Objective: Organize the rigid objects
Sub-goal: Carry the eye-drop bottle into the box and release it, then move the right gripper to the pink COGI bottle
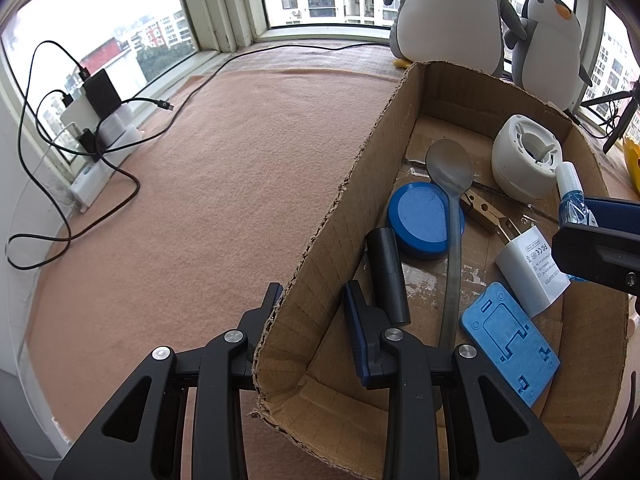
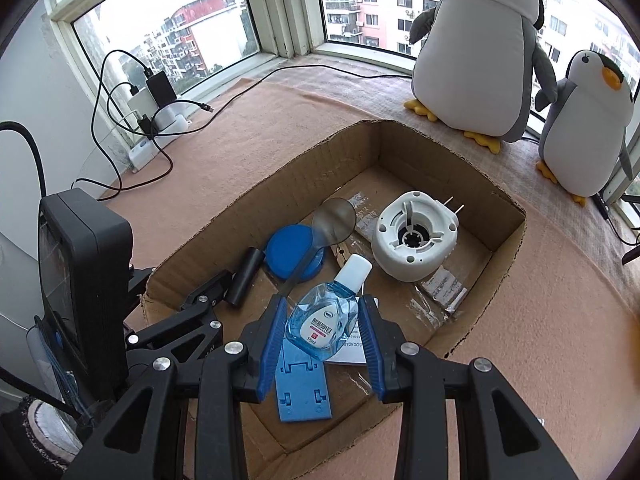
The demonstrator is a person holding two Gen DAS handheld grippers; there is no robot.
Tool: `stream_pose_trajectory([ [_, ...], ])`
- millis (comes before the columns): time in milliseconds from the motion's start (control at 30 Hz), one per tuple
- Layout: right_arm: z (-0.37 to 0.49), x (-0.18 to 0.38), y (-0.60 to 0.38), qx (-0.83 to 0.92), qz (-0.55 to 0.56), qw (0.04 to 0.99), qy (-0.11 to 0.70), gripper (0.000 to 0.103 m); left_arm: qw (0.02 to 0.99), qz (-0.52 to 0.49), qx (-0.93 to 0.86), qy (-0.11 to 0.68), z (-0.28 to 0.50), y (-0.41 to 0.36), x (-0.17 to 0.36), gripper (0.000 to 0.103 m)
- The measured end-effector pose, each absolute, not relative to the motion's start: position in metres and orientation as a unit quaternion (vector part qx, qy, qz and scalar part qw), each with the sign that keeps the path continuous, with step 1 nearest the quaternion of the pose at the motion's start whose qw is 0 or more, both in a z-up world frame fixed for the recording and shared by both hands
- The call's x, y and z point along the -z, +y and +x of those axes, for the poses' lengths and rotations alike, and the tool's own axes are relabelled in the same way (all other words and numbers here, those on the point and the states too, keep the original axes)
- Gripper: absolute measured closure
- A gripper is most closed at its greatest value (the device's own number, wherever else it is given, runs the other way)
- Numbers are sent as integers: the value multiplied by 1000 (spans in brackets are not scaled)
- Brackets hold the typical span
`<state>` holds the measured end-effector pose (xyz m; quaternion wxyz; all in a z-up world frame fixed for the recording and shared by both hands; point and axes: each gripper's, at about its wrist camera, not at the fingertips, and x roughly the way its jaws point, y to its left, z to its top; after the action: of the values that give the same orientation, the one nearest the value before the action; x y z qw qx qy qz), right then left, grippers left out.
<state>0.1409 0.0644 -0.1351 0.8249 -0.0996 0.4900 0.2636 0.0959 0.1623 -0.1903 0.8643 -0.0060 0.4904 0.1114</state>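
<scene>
Right fingers (image 2: 322, 332) grip eye-drop bottle (image 2: 324, 316) over cardboard box (image 2: 500, 256); left fingers (image 1: 314, 308) clamp box wall.

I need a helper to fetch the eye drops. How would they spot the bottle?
Find the open cardboard box before the two plush penguins. Above its near end, the right gripper holds the eye-drop bottle. It is the only clear blue thing there, white-capped.

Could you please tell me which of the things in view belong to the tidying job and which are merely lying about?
Part of the job:
- cardboard box, its wall clamped by the left claw
- eye-drop bottle in the right claw
- spoon, blue lid, black cylinder, white charger, blue stand, white round device, inside the box

Lying about:
- plush penguins
- cables
- power strip
</scene>
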Motion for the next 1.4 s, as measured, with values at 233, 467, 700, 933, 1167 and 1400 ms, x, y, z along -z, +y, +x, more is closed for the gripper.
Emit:
stream_pose_trajectory([
  [233, 144, 138, 61, -255, -100, 825, 493, 69, 864, -6, -111, 490, 96, 162, 190, 75],
  [467, 142, 136, 59, -254, -101, 826, 492, 65, 865, -6, -112, 490, 96, 162, 191, 75],
  [700, 139, 129, 51, -251, -94, 830, 490, 65, 865, -6, -111, 490, 95, 163, 191, 75],
  [933, 124, 97, 28, -237, -79, 845, 473, 65, 865, 0, -111, 490, 96, 161, 191, 75],
  [1167, 98, 52, -7, -200, -65, 866, 453, 61, 868, 20, -104, 485, 98, 157, 191, 75],
  [1400, 63, 8, -40, -160, -51, 888, 428, 61, 867, 30, -95, 488, 100, 159, 190, 75],
])
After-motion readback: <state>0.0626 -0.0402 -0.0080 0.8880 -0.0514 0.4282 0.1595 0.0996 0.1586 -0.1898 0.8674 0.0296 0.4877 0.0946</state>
